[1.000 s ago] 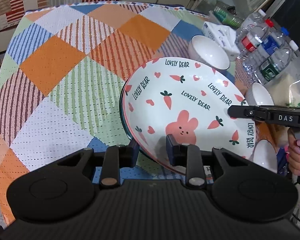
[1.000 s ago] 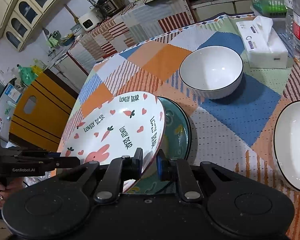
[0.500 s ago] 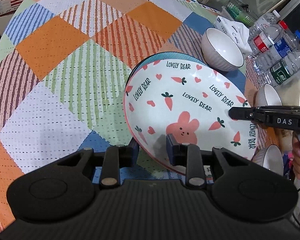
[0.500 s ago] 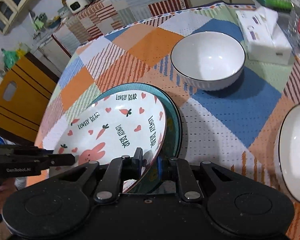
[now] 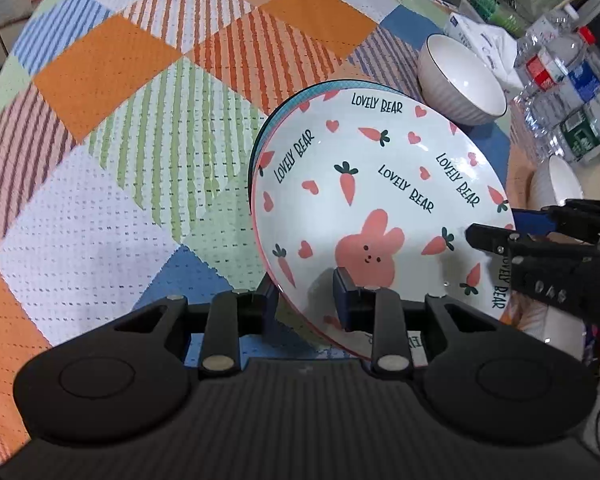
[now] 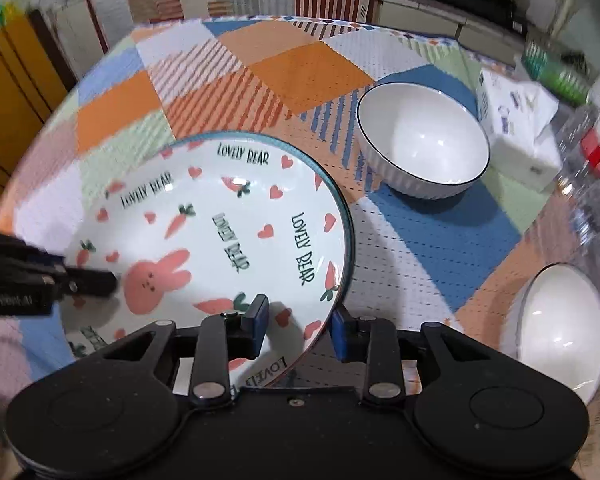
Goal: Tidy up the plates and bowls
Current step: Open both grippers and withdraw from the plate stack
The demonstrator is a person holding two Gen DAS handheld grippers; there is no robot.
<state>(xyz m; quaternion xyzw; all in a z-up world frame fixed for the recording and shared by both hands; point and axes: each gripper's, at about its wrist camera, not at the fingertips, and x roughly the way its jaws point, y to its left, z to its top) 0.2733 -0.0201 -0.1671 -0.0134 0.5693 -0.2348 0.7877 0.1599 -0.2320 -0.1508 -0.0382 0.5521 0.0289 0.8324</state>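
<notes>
A white plate with a pink rabbit, carrots and "LOVELY BEAR" [image 5: 380, 200] [image 6: 220, 240] lies on a teal plate whose rim [image 5: 260, 140] [image 6: 346, 216] shows around it. My left gripper [image 5: 306, 296] straddles the rabbit plate's near rim, jaws apart. My right gripper [image 6: 298, 324] straddles the opposite rim, jaws wide apart. Each gripper shows in the other view, the right [image 5: 476, 236] and the left [image 6: 108, 280]. A white ribbed bowl [image 5: 460, 84] [image 6: 424, 152] stands beyond the plates. Another white bowl [image 6: 560, 328] sits at the right.
A checked tablecloth [image 5: 140, 120] covers the round table. A tissue pack [image 6: 516, 128] and several water bottles [image 5: 560, 92] stand at the far right. A second small bowl [image 5: 560, 184] sits by the bottles. A yellow cabinet [image 6: 12, 80] is left of the table.
The rabbit plate has come down flat onto the teal plate. My right gripper's jaws have opened and let go of its rim. Both grippers have shifted forward over the table.
</notes>
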